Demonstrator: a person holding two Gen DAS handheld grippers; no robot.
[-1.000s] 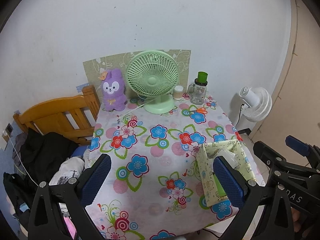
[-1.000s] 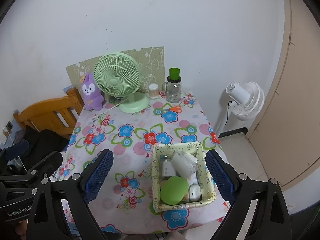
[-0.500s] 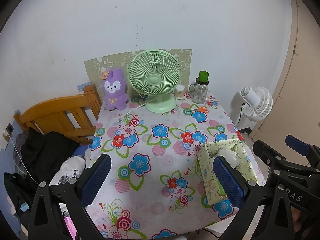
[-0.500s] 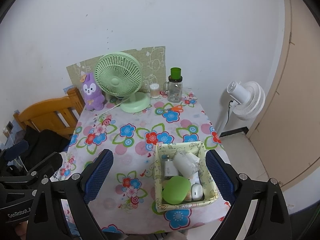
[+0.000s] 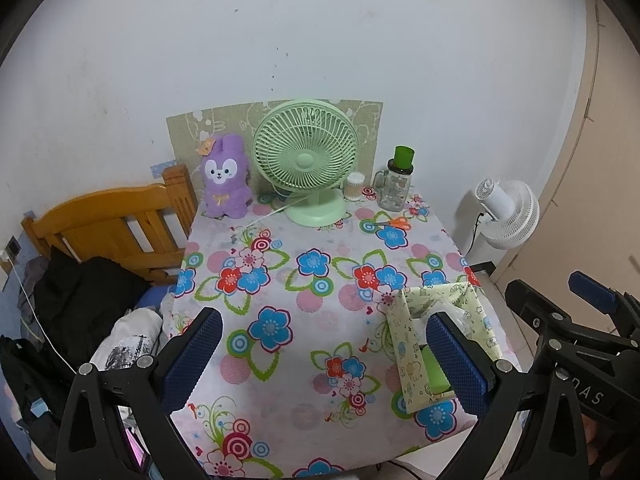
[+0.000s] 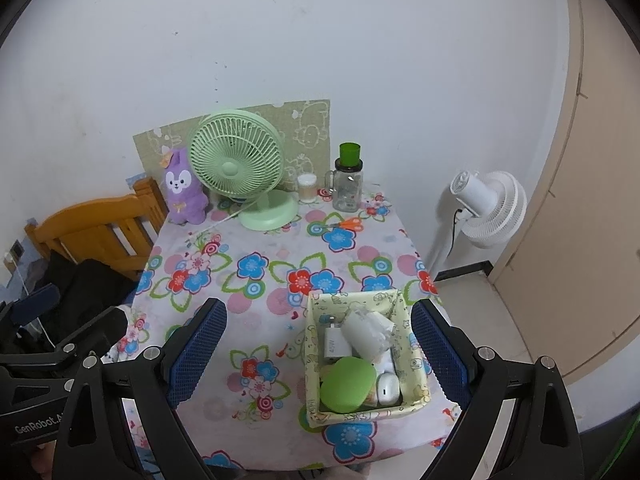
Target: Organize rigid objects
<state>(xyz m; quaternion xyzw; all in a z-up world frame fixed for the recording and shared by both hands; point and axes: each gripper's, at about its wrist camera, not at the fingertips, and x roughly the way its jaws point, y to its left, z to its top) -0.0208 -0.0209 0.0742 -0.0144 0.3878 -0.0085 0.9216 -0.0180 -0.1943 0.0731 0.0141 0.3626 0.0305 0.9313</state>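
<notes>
Two open, empty tongs (image 5: 324, 356) (image 6: 320, 348) over square fabric basket (image 6: 416, 344).

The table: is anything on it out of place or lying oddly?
Mostly tidy. The scissors lie loose on the tablecloth near the jar, outside the basket where the other small items sit. The basket stands close to the table's right front corner. Nothing looks spilled or damaged.
</notes>
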